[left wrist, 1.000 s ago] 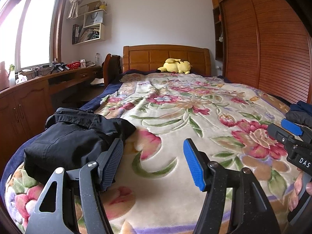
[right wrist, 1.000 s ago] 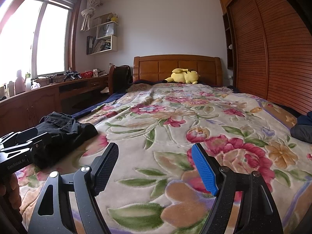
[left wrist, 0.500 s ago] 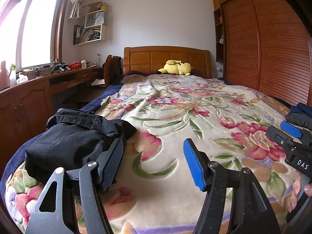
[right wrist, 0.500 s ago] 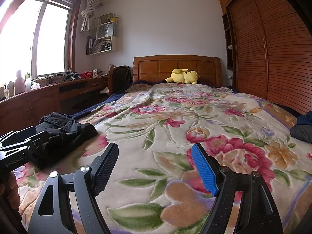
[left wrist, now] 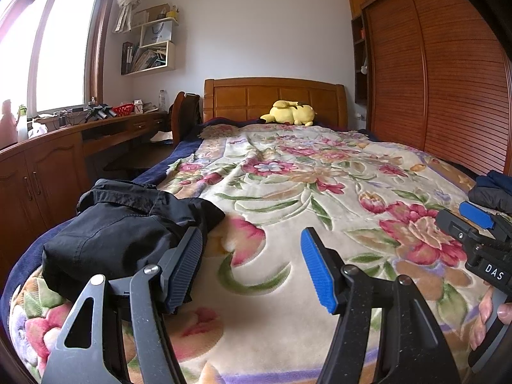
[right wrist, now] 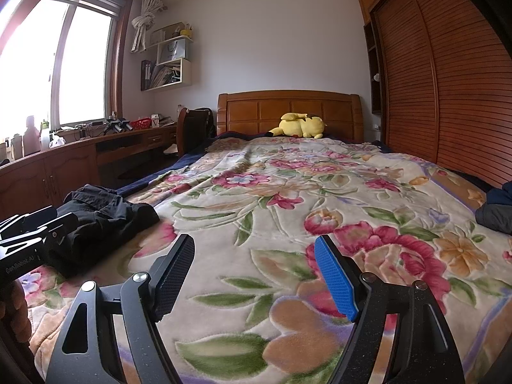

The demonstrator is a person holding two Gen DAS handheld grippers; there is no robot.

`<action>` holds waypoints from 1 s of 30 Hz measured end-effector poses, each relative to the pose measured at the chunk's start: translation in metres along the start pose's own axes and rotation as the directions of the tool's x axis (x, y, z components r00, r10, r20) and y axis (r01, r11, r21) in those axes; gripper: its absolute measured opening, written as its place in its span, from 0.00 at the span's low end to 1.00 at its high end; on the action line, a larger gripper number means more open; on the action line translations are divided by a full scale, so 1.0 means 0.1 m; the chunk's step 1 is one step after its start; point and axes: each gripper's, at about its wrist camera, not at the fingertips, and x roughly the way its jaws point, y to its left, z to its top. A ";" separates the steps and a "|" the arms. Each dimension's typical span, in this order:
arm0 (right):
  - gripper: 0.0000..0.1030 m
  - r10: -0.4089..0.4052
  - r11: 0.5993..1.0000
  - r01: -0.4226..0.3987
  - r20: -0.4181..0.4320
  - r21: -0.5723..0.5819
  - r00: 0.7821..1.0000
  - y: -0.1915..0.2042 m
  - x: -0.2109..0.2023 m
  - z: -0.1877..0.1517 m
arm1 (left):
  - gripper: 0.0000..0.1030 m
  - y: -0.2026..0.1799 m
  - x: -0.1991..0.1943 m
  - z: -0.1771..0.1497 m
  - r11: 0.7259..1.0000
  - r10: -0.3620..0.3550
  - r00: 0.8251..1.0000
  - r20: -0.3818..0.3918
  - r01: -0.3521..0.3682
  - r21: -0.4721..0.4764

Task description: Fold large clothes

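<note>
Main risk, as a judgement: the black garment (left wrist: 128,224) is lying bunched in a lump at the near-left corner of the floral bedspread (left wrist: 288,192), close to the bed edge. A grab at the lump would likely be catching several layers at once, so it would be coming up twisted instead of spreading flat. A pull toward the edge could also be dragging it off the bed. A low pinch could be snagging the plush bedspread along with the cloth.

A second dark pile (right wrist: 496,211) is sitting at the right edge of the bed; picking the wrong one first is possible.

Left gripper (left wrist: 251,268) is hovering with its jaws standing apart, holding nothing. The garment is lying just left of and behind the left finger, looking to touch it, not between the fingers.

Right gripper (right wrist: 254,276) is also standing wide, holding nothing, only bedspread between its fingers. The garment is lying well to its left; the dark pile is off to its right.
</note>
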 end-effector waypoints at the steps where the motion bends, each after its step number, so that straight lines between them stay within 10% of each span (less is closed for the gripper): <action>1: 0.77 0.000 1.000 0.000 0.000 0.000 1.000 0.00 0.00 0.00 | 0.63 0.00 0.00 0.01 1.000 0.000 1.000 0.001 0.000 0.000; 30: 0.77 -0.002 1.000 0.002 0.009 0.006 1.000 -0.03 -0.01 -0.01 | 0.63 0.00 -0.07 0.07 1.000 0.005 1.000 0.016 -0.005 -0.008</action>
